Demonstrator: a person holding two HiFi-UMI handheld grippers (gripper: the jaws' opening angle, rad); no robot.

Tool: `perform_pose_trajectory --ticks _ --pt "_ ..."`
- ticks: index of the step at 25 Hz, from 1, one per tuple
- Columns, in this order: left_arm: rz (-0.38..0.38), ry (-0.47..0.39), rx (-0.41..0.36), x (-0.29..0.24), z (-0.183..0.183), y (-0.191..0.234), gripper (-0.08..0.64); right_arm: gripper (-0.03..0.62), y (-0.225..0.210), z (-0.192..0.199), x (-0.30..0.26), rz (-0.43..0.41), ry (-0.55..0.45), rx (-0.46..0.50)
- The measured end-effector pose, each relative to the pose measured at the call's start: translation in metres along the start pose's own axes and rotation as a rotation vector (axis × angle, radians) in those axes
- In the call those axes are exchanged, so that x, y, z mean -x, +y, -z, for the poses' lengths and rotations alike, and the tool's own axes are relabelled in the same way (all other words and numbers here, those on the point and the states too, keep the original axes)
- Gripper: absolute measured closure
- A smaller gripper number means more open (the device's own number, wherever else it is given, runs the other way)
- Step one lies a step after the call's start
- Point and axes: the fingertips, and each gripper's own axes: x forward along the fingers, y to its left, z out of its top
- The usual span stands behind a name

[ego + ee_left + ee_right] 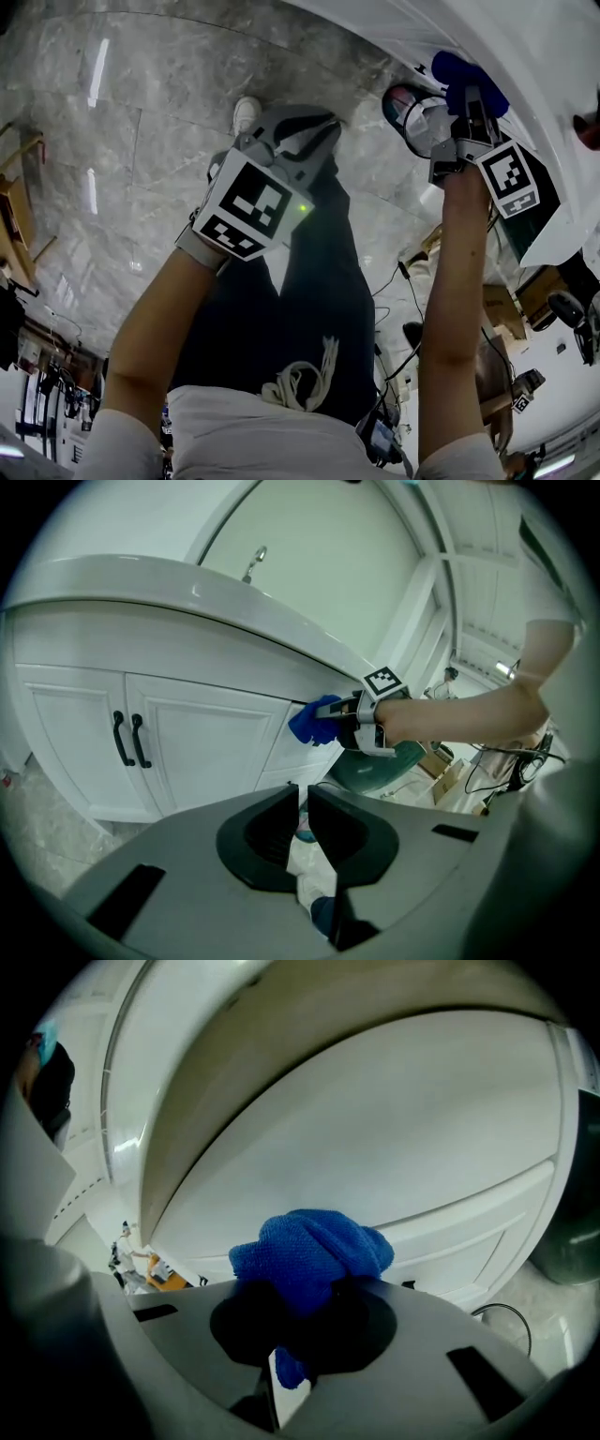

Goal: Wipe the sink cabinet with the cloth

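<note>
Currently the right gripper (466,98) is clamped on the cloth (314,1251). The cloth is bright blue, nubbly microfibre, bunched into a rounded wad that bulges past the jaws (a small tail hangs down between them). It sits at the white front of the sink cabinet (187,742), just under the overhanging countertop (234,611) edge; actual contact cannot be confirmed. Left gripper (303,827) is well apart from it, jaws nearly together with only a thin slit, holding nothing.
</note>
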Motion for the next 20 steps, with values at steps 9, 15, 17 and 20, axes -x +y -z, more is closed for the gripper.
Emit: perform_pose_trajectory --ticks 9,15,17,20 --pt "-0.023 -0.008 0.02 0.007 0.005 0.013 0.545 0.531 -0.015 0.003 -0.004 0.065 0.009 -0.021" --pt "-0.052 -0.003 0.043 0.007 0.014 0.018 0.545 0.531 -0.029 0.011 -0.012 0.084 0.023 -0.048" --pt "-0.064 -0.003 0.056 0.006 0.015 0.019 0.545 0.531 -0.034 0.015 -0.016 0.085 0.032 -0.068" --pt "-0.076 -0.008 0.077 0.003 0.018 0.018 0.545 0.531 -0.04 0.022 -0.025 0.09 0.051 -0.088"
